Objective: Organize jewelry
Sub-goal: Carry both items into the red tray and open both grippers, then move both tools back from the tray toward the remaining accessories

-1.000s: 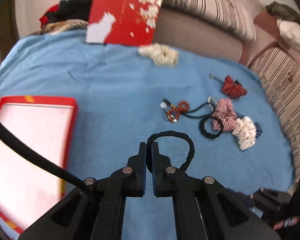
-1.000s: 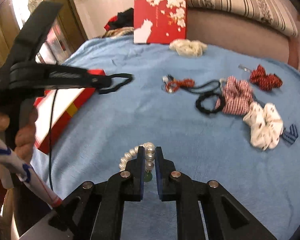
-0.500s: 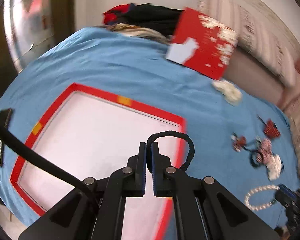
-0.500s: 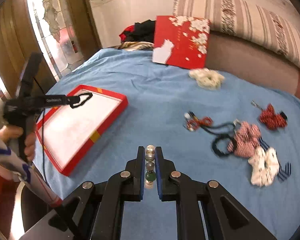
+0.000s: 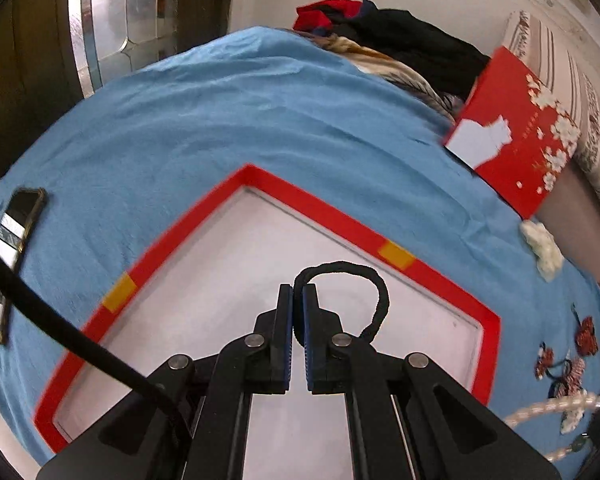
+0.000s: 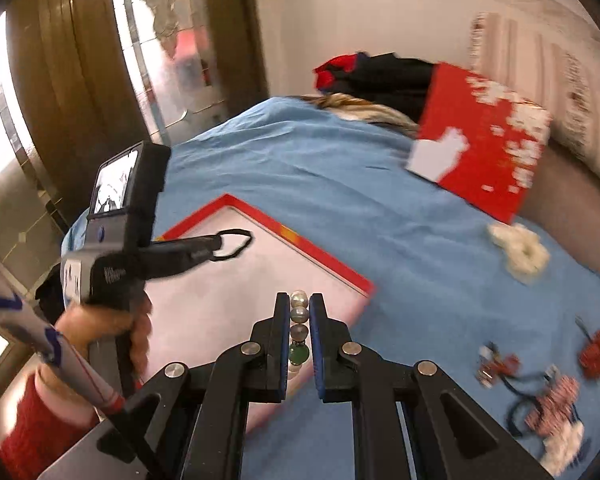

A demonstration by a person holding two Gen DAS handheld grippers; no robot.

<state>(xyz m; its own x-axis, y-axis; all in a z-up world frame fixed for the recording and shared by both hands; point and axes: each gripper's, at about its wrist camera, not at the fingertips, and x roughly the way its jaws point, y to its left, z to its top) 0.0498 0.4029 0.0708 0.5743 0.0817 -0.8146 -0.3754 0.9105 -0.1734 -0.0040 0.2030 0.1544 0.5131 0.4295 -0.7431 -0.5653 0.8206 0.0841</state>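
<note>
My left gripper (image 5: 298, 292) is shut on a black hair tie (image 5: 374, 286) and holds it above the white inside of the red-rimmed tray (image 5: 340, 216). In the right wrist view the left gripper (image 6: 220, 242) hangs over the tray (image 6: 300, 240) with the black hair tie (image 6: 238, 244). My right gripper (image 6: 300, 300) is shut on a pearl necklace (image 6: 299, 312) with a green bead, near the tray's right corner. The pearl necklace (image 5: 556, 406) also shows at the left wrist view's lower right.
A red flowered box lid (image 5: 516, 148) leans against the striped sofa. A white scrunchie (image 5: 542, 248) and several scrunchies and hair ties (image 6: 552, 400) lie on the blue cloth at the right. A phone (image 5: 16, 232) lies at the left edge. Dark clothes (image 5: 400, 36) are piled behind.
Both grippers have swung left from the pile of hair ties to the tray, each still holding its item. The left gripper is now over the tray's inside.
</note>
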